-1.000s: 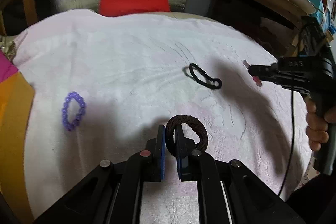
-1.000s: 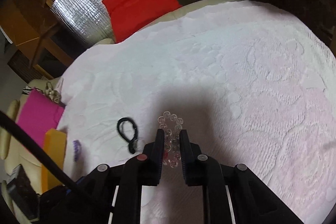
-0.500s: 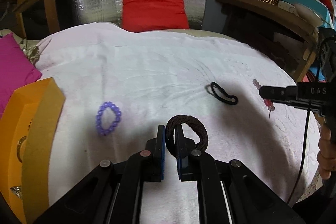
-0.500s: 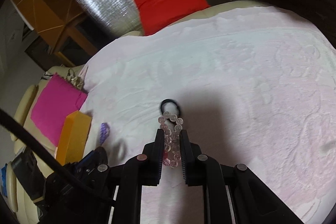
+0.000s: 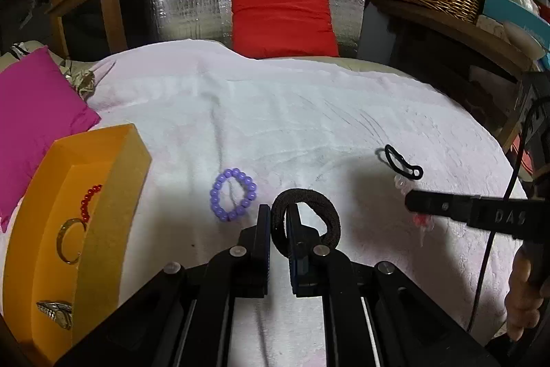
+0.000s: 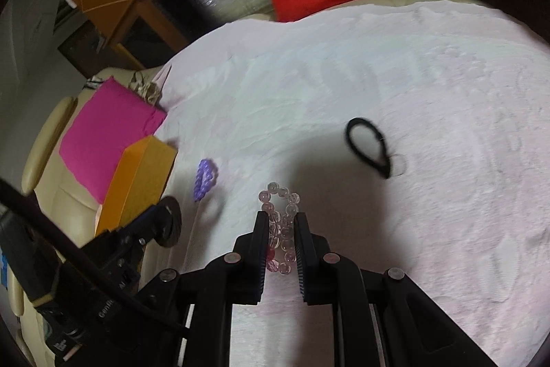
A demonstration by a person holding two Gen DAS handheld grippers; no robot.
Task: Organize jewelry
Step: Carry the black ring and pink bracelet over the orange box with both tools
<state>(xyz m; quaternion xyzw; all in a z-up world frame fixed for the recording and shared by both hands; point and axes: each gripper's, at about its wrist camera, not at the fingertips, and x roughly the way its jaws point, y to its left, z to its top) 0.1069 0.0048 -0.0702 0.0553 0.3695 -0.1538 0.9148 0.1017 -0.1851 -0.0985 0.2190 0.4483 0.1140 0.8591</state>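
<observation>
The left gripper [image 5: 278, 222] is pinching a dark brown hair tie [image 5: 309, 212], whose loop is standing up between and beyond the fingers above the white blanket [image 5: 275, 112]. At about ten o'clock from it, a purple bead bracelet [image 5: 233, 195] is lying flat on the blanket. Farther toward nine o'clock, an orange box [image 5: 113, 205] is sitting open, holding a red bead strand [image 5: 88, 200], a gold ring [image 5: 68, 245] and a watch [image 5: 56, 313]. A thin black hair tie [image 5: 402, 162] is lying at two o'clock. The right gripper [image 6: 281, 229] is clamping a clear pink bead bracelet [image 6: 280, 212], part of the loop sticking out past the fingertips. Both pieces are hanging clear of the blanket. A red cushion [image 5: 282, 19] is leaning at twelve o'clock, a magenta one [image 5: 31, 119] at nine.
</observation>
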